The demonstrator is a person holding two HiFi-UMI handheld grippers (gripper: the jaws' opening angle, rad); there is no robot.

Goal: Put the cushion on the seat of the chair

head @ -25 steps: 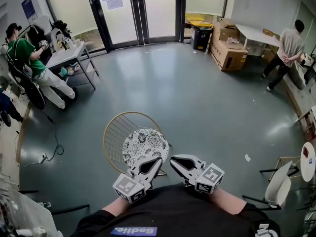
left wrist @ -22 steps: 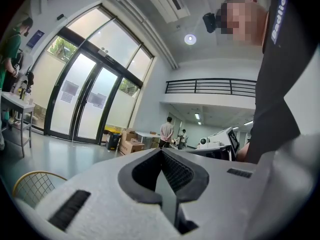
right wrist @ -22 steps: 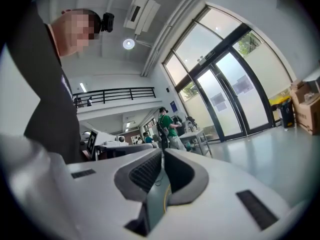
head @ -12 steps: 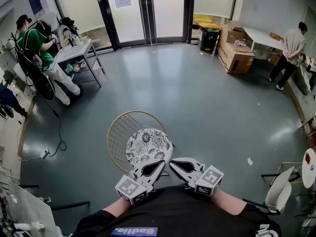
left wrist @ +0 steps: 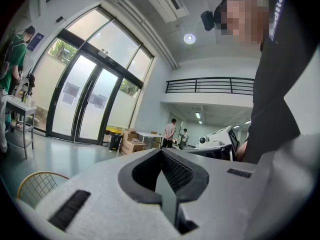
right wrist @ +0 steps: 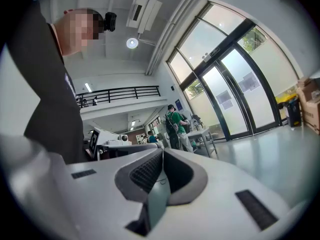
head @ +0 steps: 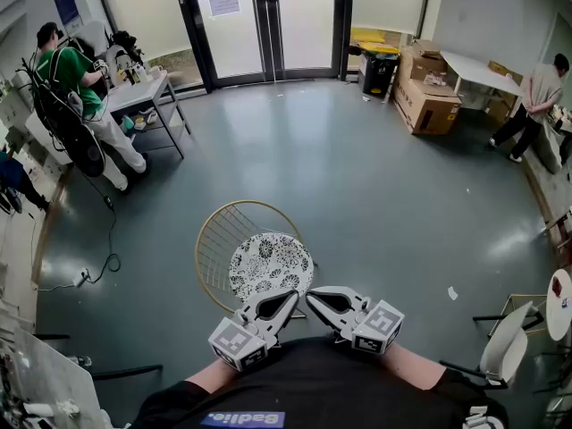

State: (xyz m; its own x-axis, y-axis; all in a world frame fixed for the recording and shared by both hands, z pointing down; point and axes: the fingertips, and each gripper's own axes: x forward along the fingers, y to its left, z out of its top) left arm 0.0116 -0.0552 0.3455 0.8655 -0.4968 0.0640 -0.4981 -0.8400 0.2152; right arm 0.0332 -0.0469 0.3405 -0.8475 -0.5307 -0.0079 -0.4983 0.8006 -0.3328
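A round cushion (head: pixel 271 266) with a black-and-white flower print lies on the seat of a chair with a gold wire back (head: pixel 222 236). In the head view both grippers hover just in front of it, close to my body, with their tips nearly meeting. My left gripper (head: pixel 290 297) is shut with nothing between its jaws, and its own view shows the same (left wrist: pixel 161 152), with the chair's wire back (left wrist: pixel 34 187) at lower left. My right gripper (head: pixel 313 294) is shut and empty too, as is plain in the right gripper view (right wrist: pixel 162 152).
Grey-green floor all round. People sit by a metal table (head: pixel 134 96) at the far left, with a cable (head: pixel 107 257) trailing on the floor. Glass doors (head: pixel 268 21) at the back, cardboard boxes (head: pixel 424 96) back right, a person (head: pixel 536 105) beyond, a white chair (head: pixel 505 338) at the right.
The right gripper has edged slightly and its jaws have come fully together. The cushion stays on the seat. The person at the far right has walked further right.
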